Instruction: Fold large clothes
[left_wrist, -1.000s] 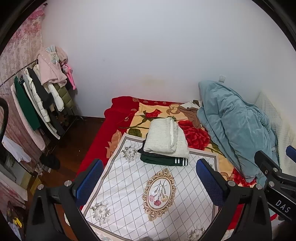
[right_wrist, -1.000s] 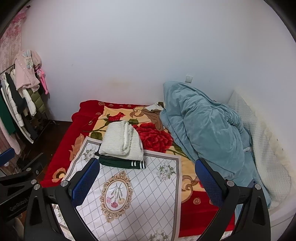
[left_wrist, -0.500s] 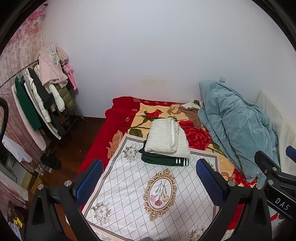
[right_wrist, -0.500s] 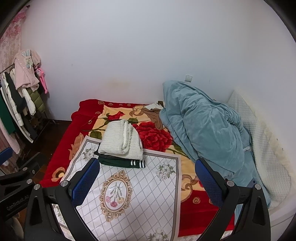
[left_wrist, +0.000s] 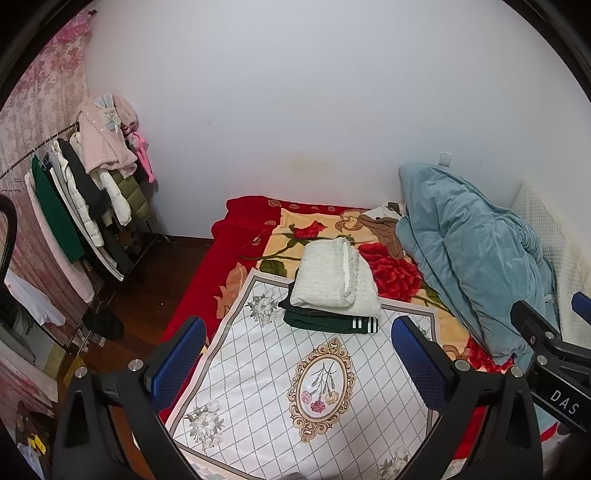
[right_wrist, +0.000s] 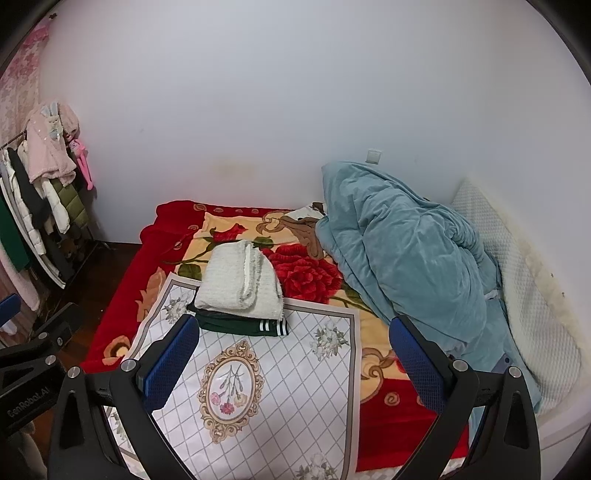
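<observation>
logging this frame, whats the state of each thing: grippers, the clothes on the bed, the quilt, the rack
left gripper: open, empty, held above the mat
right gripper: open, empty
white knit garment: folded, on top of the stack
dark green garment: folded, under the white one
white patterned mat: spread flat on the bed
teal quilt: bunched in a heap
clothes rack: hung with coats

White sweater (left_wrist: 334, 275) hides most of the green garment (left_wrist: 328, 322); rack (left_wrist: 55, 206) cut off.

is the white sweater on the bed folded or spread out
Folded. The white sweater is a compact bundle with layered edges showing, stacked on a folded dark green garment on the white mat.
</observation>
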